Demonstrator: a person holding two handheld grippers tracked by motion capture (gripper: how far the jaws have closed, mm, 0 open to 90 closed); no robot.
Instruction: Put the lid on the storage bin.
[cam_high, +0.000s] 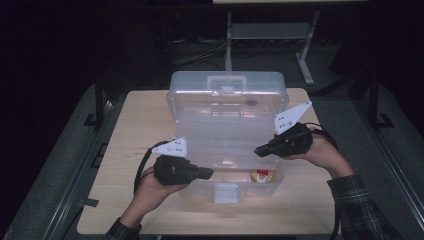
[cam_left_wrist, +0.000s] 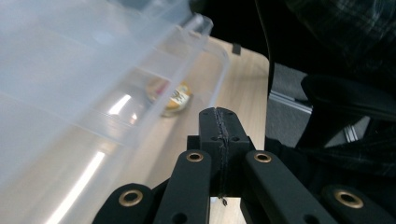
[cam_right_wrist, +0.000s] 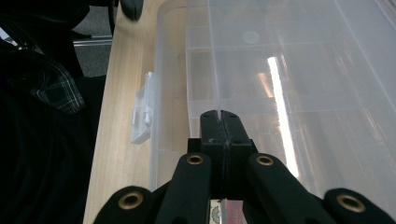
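Note:
A clear plastic case (cam_high: 240, 183) lies open on the wooden table (cam_high: 135, 125), its lid (cam_high: 225, 95) standing upright at the back. A small round gold and red item (cam_high: 262, 175) lies in the case's front right corner, seen through the clear wall (cam_left_wrist: 170, 95) in the left gripper view. My left gripper (cam_high: 210, 173) hangs at the case's front left rim, jaws shut (cam_left_wrist: 219, 114) with nothing between them. My right gripper (cam_high: 258, 150) reaches in from the right over the case, jaws shut (cam_right_wrist: 219, 116). A thin clear edge (cam_right_wrist: 212, 56) runs up to its tips; whether it is pinched is unclear.
The case's white latch (cam_high: 226, 192) juts from the front wall toward the table's near edge and also shows in the right gripper view (cam_right_wrist: 142, 114). Bare wood flanks the case on both sides. Beyond the table stands a metal frame (cam_high: 270, 32) on a dark floor.

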